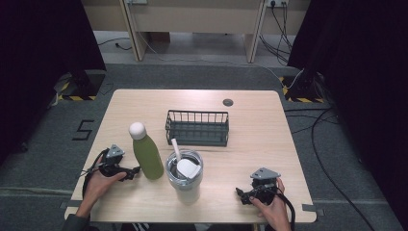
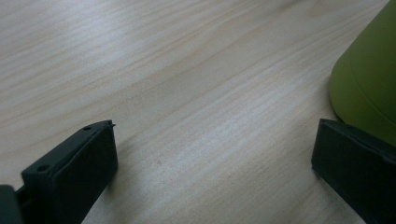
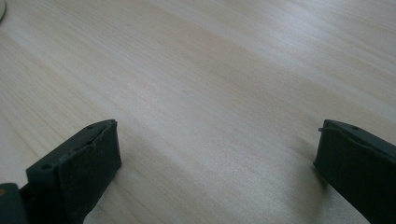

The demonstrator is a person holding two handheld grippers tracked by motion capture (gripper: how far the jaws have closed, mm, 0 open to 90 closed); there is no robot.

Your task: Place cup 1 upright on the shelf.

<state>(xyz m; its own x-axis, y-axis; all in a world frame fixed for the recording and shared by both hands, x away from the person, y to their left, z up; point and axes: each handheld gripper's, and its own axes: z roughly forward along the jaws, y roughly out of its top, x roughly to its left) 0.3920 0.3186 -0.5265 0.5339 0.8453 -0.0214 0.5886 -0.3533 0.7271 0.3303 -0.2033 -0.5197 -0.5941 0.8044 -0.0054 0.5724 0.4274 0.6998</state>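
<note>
Left gripper [image 1: 132, 172] sits just beside the green bottle [image 1: 147, 156], jaws spread wide; right gripper [image 1: 242, 194] (jaws likewise apart) rests on the table [image 1: 260, 130].

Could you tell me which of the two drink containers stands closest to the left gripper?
The green bottle with the white cap; the lidded tumbler stands farther right.

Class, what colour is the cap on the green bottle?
White; the cap on the green bottle shows best in the high view.

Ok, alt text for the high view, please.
A person rests two open grippers on a wooden table: the left gripper beside a green bottle, the right gripper apart. A lidded tumbler stands before a wire basket.
</note>
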